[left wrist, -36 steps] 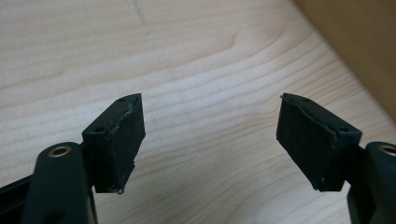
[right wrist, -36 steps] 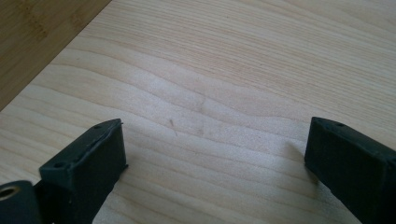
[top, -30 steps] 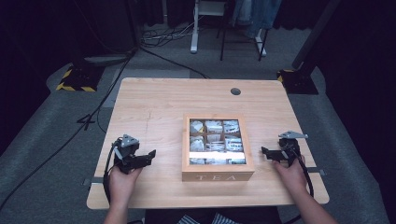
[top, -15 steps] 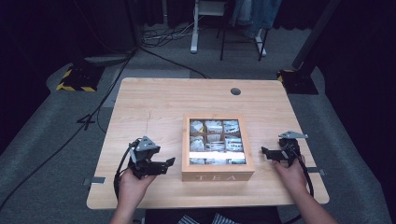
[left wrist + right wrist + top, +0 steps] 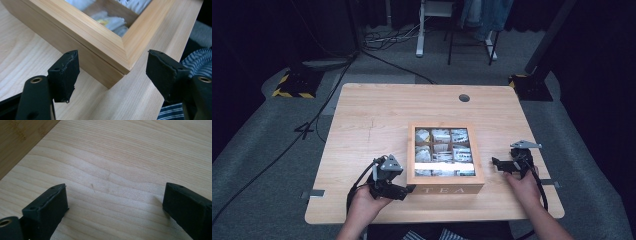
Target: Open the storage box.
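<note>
The left gripper [image 5: 404, 190] has slid in from the lower left to the near left corner of the tea box [image 5: 445, 156] at centre frame, jaws apart, straddling that corner untouched. The right gripper [image 5: 501, 165] waits open, lower right.

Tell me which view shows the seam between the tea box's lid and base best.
The left gripper view: the seam runs close and sharp along the wooden tea box to its near corner, between the open left gripper's fingers. The high view shows the whole box from above, seam too small to make out. The right gripper view shows bare table.
</note>
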A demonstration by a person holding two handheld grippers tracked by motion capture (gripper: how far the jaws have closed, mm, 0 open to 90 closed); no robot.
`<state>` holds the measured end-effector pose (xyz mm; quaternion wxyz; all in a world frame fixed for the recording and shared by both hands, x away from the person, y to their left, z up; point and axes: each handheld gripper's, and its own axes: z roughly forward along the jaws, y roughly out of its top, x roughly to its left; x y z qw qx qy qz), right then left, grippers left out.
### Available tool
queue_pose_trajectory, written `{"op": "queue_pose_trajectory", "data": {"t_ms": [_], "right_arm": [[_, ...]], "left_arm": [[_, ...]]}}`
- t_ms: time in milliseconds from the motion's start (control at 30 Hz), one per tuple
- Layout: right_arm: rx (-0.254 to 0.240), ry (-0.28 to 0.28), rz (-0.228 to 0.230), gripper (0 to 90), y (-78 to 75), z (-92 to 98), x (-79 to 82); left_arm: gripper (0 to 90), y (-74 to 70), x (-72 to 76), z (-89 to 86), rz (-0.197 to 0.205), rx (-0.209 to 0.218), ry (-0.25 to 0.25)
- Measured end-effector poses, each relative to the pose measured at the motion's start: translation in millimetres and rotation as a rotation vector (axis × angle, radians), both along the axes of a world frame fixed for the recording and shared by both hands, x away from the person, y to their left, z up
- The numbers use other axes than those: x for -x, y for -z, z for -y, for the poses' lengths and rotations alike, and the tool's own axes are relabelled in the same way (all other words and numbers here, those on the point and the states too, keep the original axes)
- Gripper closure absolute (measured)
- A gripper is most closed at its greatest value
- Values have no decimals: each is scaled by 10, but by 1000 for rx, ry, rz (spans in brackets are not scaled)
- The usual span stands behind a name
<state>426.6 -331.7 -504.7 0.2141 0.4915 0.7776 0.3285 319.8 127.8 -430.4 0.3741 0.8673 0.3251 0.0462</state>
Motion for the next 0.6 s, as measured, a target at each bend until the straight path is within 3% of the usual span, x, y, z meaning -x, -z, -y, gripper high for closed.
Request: {"op": "queue_pose_trajectory", "data": {"t_ms": [167,333,600], "right_arm": [[-1,-5,-2,59,-2,-2,2],[1,-17,0,60,-1,-4,-1],[1,-17,0,59,-1,-4,-1]], "left_arm": [[288,71,-7,86,-17,-30,8],[376,123,-2,123,-6,-88,4],[444,69,53,117,24,-106,6]]}}
